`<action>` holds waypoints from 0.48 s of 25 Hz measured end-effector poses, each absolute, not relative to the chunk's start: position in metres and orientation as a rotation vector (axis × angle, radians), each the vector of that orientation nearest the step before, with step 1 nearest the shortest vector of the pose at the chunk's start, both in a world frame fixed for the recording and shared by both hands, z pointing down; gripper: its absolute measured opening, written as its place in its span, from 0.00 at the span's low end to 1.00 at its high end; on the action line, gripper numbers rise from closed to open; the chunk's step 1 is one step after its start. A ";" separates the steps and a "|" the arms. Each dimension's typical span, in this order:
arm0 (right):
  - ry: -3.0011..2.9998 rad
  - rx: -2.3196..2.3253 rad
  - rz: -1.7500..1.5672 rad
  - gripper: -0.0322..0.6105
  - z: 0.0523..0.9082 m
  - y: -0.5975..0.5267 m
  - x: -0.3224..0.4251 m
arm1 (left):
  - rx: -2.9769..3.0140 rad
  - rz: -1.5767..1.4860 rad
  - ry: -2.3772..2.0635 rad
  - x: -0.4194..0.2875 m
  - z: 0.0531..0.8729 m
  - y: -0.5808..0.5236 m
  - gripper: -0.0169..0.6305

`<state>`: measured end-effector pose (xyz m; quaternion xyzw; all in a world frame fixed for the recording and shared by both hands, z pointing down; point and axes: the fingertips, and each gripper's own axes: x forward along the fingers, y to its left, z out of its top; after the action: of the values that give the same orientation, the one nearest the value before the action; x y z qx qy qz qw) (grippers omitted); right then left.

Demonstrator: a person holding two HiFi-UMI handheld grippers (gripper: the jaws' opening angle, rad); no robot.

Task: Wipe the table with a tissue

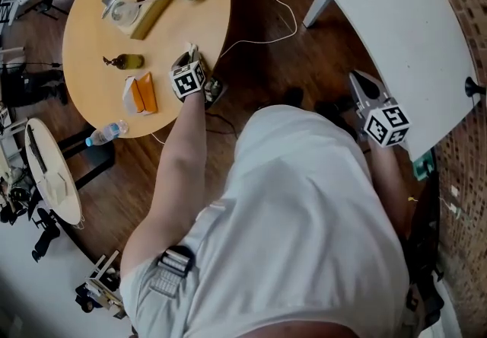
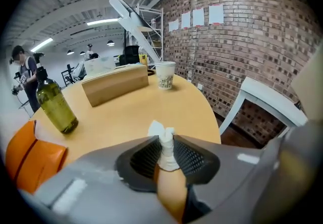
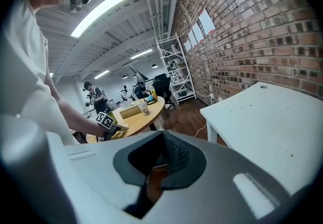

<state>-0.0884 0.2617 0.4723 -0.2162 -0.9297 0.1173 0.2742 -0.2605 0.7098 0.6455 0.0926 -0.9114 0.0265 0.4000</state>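
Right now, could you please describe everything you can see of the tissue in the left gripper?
The tissue is white, thin, crumpled paper, bunched into an upright wad. The left gripper is shut on its middle, and a crinkled tuft sticks out past the tips, over the tan table. Whether it touches the tabletop is unclear.

The left arm (image 1: 176, 169) reaches forward, nearly straight. Its left gripper (image 1: 190, 55) points ahead with the jaws clamped on a tissue (image 2: 160, 132), which stands pinched upright between them. The right forearm (image 1: 386, 176) hangs close by the body, and the right gripper (image 1: 359, 81) points forward with its jaws pressed together.
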 end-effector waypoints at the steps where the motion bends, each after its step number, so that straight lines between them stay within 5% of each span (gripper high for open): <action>1: -2.503 -0.578 0.313 0.06 0.471 0.260 -0.089 | 0.228 0.063 -2.304 -0.261 0.645 0.709 0.17; 12: -2.544 -0.489 0.331 0.06 0.471 0.256 -0.087 | 0.470 -0.027 -2.318 -0.256 0.622 0.629 0.16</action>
<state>-0.0871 0.2561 0.4706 -0.1807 -0.9400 0.1224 0.2621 -0.2559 0.6293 0.6217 0.1841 -0.9070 -0.0105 0.3785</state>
